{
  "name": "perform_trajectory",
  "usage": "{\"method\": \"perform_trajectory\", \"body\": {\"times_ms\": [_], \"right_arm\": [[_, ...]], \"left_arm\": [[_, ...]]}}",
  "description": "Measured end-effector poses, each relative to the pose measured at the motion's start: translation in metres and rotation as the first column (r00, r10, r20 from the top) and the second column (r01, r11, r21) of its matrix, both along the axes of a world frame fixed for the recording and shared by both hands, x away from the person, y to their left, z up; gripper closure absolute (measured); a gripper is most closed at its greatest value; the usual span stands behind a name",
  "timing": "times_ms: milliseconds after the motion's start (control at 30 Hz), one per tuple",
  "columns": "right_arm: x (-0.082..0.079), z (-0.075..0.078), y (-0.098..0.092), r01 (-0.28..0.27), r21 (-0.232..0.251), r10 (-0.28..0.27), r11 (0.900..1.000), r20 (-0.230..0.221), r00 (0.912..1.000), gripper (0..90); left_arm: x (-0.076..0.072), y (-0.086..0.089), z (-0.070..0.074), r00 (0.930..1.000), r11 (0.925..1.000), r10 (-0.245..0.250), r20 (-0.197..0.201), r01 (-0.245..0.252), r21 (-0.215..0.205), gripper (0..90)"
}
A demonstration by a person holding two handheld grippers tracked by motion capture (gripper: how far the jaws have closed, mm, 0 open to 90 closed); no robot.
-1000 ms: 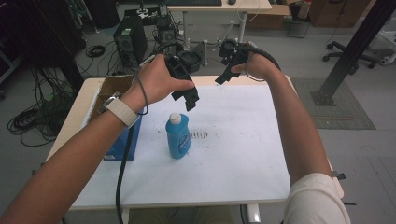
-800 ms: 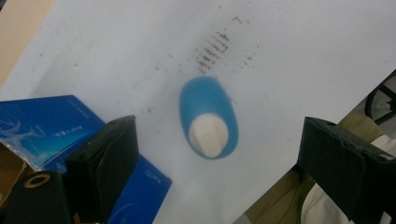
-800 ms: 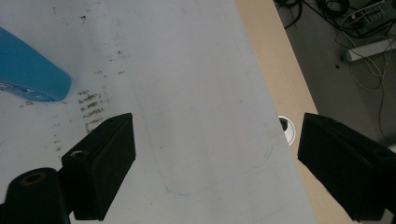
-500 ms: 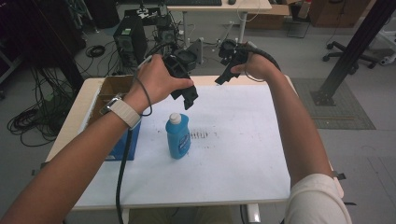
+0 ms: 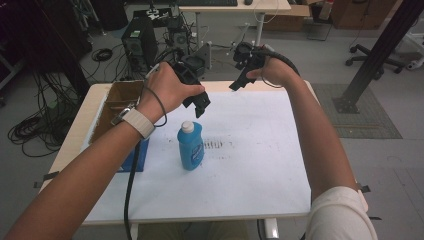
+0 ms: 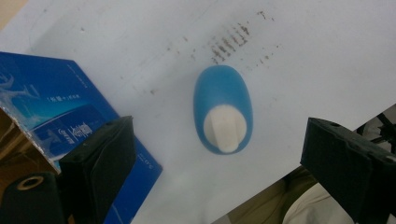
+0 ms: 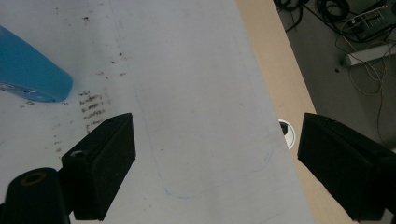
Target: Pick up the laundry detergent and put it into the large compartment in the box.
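Little is changed since earlier: left gripper [image 5: 199, 102] held above blue bottle [image 5: 190, 145].
Both jaws wide, empty; descent should be centred over white cap [image 6: 224, 127].

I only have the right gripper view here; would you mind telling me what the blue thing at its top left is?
Observer: A blue bottle with a white cap, standing upright on the table.
Operator: Thanks. Where is the left gripper?
Observer: The left gripper hovers above the bottle, jaws open; its own view looks down on the cap.
Operator: Anything beside the bottle?
Observer: A blue box, on the person's left of it.
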State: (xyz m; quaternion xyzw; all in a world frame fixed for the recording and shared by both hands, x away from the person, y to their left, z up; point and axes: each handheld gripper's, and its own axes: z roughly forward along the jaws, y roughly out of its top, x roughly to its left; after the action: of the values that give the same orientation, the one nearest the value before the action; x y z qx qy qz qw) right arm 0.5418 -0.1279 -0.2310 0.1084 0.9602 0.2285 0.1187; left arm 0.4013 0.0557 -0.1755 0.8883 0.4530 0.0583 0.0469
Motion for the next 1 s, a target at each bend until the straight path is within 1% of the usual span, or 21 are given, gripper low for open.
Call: {"method": "perform_trajectory", "body": {"times_ms": [100,167,300,400,467,533,867,900,1000], "right_arm": [[0.0,0.0,0.001,-0.002,0.002,0.002,1.0,0.002,1.0,11.7],[0.0,-0.001,0.002,-0.005,0.001,0.005,1.0,0.0,1.0,11.8],[0.0,-0.001,0.003,-0.004,0.003,0.004,1.0,0.0,1.0,11.8],[0.0,-0.001,0.003,-0.004,0.004,0.004,1.0,0.0,1.0,11.8],[0.001,-0.001,0.003,-0.007,0.002,0.007,1.0,0.0,1.0,11.8],[0.0,-0.001,0.003,-0.006,0.002,0.006,1.0,0.0,1.0,11.8],[0.0,-0.002,0.004,-0.01,-0.005,0.01,1.0,-0.001,1.0,11.7],[-0.001,-0.002,0.005,-0.01,-0.005,0.01,1.0,-0.002,1.0,11.8],[-0.001,-0.003,0.005,-0.01,-0.003,0.01,1.0,-0.002,0.9999,11.8]], "left_arm": [[0.001,0.0,-0.003,1.0,1.0,0.001,-0.009,-0.001,-0.007,11.0],[0.001,-0.001,-0.007,0.9999,1.0,-0.005,-0.016,0.005,-0.004,11.2],[0.002,-0.001,-0.01,0.9996,1.0,-0.008,-0.028,0.008,-0.005,11.3],[0.003,-0.001,-0.012,0.9997,1.0,-0.003,-0.024,0.003,-0.001,11.3],[0.003,-0.002,-0.013,0.9996,1.0,0.004,-0.027,-0.004,-0.007,11.4],[0.003,-0.002,-0.015,0.9995,1.0,0.002,-0.031,-0.003,-0.003,11.5],[0.004,0.0,-0.03,0.9984,0.9999,0.011,-0.055,-0.011,0.002,11.7],[0.004,0.0,-0.033,0.9984,0.9999,0.016,-0.054,-0.016,-0.003,11.7],[0.004,0.001,-0.035,0.9984,0.9999,0.01,-0.056,-0.01,-0.003,11.9]]}}
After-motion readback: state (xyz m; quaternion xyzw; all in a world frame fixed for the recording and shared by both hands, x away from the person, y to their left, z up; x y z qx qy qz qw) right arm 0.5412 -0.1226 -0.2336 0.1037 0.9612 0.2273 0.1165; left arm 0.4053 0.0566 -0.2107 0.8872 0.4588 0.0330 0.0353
